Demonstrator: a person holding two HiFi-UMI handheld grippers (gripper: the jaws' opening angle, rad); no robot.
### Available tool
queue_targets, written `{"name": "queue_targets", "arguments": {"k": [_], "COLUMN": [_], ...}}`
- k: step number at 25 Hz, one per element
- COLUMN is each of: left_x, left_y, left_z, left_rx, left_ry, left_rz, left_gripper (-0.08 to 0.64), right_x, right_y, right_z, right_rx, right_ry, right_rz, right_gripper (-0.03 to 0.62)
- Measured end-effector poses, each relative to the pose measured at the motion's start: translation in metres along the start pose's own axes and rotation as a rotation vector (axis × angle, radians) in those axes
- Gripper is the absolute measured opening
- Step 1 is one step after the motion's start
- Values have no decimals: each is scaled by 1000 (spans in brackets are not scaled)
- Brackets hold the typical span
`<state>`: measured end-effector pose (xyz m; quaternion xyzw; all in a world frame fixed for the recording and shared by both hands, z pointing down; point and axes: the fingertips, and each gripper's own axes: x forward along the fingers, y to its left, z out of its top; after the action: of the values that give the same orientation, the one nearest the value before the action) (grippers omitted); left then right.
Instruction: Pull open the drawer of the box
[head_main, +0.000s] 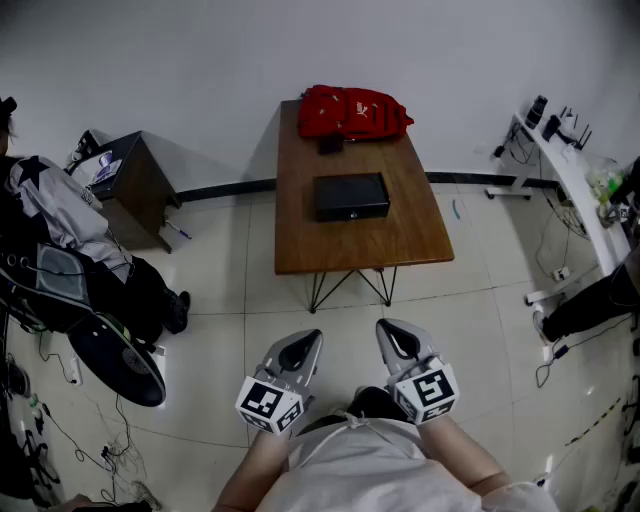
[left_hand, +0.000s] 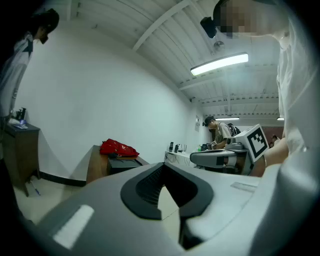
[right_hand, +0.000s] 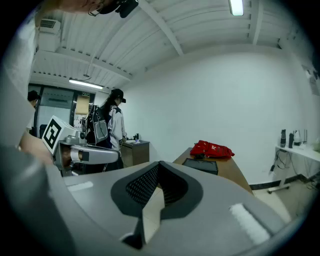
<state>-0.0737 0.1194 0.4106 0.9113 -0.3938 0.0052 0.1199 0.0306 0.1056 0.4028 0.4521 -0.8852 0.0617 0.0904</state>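
The grey left gripper (head_main: 303, 342) and right gripper (head_main: 393, 333) are held low and side by side at the person's body, jaws together on nothing, well apart from the flat black rectangular box (head_main: 351, 196) on the smooth brown wooden table (head_main: 362, 247).

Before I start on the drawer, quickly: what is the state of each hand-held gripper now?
Left hand-held gripper: closed, holding nothing.
Right hand-held gripper: closed, holding nothing.

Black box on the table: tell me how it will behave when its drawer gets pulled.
The black box looks rigid, low and flat-bottomed, so tipping seems unlikely. Nothing visible fixes it to the smooth wooden table, so it may slide toward the puller unless braced. Its weight cannot be judged from here.
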Motion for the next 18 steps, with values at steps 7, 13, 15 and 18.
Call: {"name": "queue_targets", "arguments": {"k": [7, 13, 15, 18], "left_x": [20, 60, 81, 120], "left_y": [24, 66, 85, 117], "left_z": [-14, -7, 3, 14], "left_rx": [-29, -10, 0, -3], "left_ry": [20, 40, 34, 34], "left_rz": [9, 30, 48, 71], "left_gripper": [-5, -5, -5, -5], "right_x": [33, 84, 103, 138], "right_y": [-24, -64, -83, -114], "right_z": [-9, -15, -15, -7], "right_rx": [-15, -8, -1, -8], "right_ry": [-3, 25, 42, 37], "right_rz": [11, 20, 29, 48], "right_gripper": [8, 8, 8, 8]}}
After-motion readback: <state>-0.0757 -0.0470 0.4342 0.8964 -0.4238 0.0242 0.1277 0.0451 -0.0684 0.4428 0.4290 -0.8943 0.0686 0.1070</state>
